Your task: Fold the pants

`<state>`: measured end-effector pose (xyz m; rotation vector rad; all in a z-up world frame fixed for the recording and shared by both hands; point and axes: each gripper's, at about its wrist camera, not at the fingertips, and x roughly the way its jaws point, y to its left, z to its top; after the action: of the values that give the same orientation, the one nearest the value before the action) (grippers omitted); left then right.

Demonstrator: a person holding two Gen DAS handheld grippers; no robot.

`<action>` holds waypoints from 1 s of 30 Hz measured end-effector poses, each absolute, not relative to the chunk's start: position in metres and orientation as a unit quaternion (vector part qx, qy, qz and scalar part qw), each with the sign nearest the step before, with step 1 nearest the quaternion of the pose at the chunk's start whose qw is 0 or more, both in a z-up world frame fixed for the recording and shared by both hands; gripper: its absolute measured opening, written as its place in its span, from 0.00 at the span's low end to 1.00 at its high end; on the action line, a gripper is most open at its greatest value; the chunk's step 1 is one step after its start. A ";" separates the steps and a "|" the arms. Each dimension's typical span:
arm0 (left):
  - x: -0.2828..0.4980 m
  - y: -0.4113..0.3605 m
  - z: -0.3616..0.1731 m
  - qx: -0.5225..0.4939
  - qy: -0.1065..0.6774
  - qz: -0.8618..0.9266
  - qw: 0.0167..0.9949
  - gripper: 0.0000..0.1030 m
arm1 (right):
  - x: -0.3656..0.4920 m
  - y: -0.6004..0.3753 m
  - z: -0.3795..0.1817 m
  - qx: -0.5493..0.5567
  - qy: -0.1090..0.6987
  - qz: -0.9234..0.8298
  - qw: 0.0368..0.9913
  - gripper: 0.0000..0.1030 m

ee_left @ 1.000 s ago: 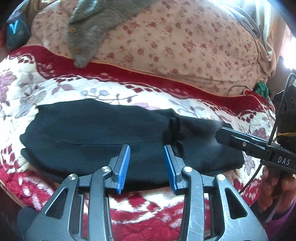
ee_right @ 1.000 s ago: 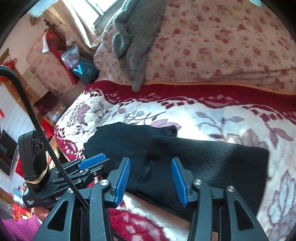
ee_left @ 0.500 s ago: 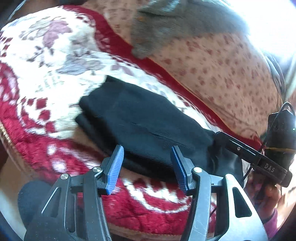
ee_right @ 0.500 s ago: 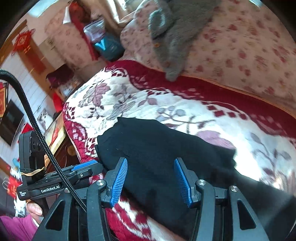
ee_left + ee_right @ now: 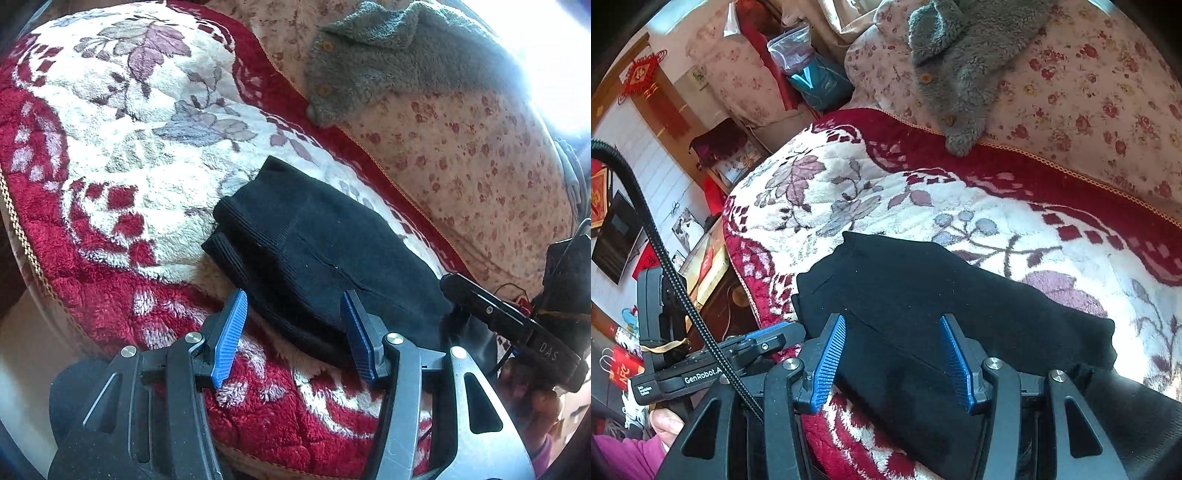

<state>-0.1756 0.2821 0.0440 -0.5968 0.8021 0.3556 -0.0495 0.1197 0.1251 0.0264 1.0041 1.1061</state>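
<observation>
The black pants lie folded in a long flat bundle on the red and white floral blanket; they also show in the right wrist view. My left gripper is open and empty, its blue pads just above the near edge of the pants. My right gripper is open and empty, hovering over the pants' middle. The right gripper's black body shows at the pants' right end. The left gripper shows at their left end.
A grey fleece garment lies on a floral quilt behind the blanket. The bed's front edge drops off at the left. Beside the bed stand a cabinet, bags and room clutter.
Both grippers have swung left along the pants toward their left end. The pants look shorter and more bundled than a second ago. Both grippers stay open.
</observation>
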 end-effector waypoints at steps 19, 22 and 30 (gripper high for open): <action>-0.172 0.303 0.023 -0.350 0.374 0.175 0.841 0.51 | -0.042 0.170 0.137 -0.023 0.442 0.531 0.722 0.56; -0.172 0.303 0.018 -0.353 0.368 0.178 0.841 0.51 | -0.037 0.193 0.139 -0.040 0.434 0.540 0.720 0.56; -0.167 0.310 0.010 -0.363 0.352 0.176 0.844 0.51 | -0.027 0.276 0.123 -0.130 0.427 0.556 0.701 0.56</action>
<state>-0.1670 0.3100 0.0102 -0.7663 0.7436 0.3708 -0.0273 0.2762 0.1229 -0.2889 0.9513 1.2370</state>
